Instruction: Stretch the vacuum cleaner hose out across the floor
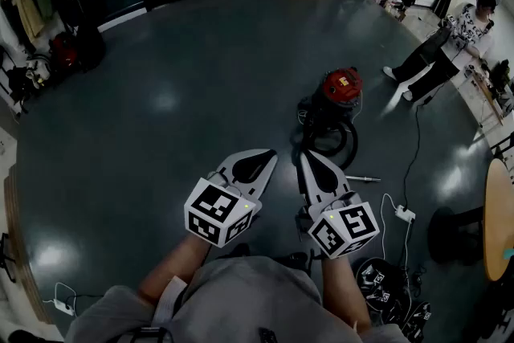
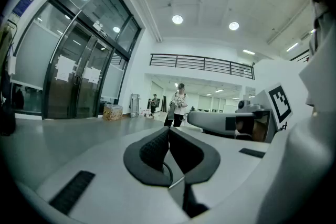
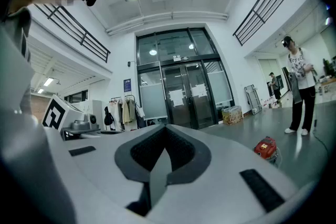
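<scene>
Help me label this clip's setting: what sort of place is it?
Probably a big open lobby or hall of an office or lab building: a wide glossy dark grey floor, tall glass double doors and a black-railed upper gallery.

The head camera looks steeply down on the glossy dark grey floor (image 1: 161, 92), with the left gripper (image 1: 269, 155) and right gripper (image 1: 305, 155) close beneath it. Each gripper camera sits just behind its own jaws, looking low and level: left toward a black-railed balcony (image 2: 202, 63), right toward tall glass doors (image 3: 184, 92). Head and right gripper views share the red canister vacuum cleaner (image 1: 341, 88). All three show the standing person in a patterned top (image 1: 466, 28).
</scene>
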`<act>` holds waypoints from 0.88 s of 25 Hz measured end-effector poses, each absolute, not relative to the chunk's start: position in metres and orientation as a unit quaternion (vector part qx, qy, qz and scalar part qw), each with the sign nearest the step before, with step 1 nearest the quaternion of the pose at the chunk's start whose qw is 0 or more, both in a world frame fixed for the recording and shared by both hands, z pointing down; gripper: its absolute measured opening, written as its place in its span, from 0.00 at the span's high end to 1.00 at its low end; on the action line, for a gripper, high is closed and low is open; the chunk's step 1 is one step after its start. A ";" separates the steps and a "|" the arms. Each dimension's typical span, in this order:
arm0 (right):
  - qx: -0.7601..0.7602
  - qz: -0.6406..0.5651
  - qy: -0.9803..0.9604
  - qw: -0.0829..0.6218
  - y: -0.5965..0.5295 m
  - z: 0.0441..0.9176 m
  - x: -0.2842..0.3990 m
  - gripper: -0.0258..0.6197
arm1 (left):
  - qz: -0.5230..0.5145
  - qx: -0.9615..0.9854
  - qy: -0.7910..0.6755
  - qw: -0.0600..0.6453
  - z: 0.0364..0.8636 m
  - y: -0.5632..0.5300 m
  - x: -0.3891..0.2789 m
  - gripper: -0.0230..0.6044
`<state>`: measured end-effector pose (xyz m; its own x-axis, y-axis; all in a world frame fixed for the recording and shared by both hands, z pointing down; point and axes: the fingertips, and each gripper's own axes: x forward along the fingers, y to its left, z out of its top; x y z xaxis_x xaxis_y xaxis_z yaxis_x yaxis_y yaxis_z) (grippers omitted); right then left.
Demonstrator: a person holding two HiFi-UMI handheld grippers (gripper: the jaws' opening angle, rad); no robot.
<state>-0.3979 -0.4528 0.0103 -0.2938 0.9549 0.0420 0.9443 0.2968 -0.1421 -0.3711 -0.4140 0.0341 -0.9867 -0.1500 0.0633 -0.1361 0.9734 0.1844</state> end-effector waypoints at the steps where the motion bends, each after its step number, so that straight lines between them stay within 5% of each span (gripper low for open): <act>1: -0.591 0.046 -0.803 0.060 -0.453 0.010 -0.398 0.95 | -0.091 0.072 -0.993 0.039 0.035 -0.415 -0.371 0.95; 22: -0.561 0.061 -0.822 0.079 -0.484 0.015 -0.408 0.95 | -0.092 0.102 -0.989 0.057 0.040 -0.443 -0.376 0.95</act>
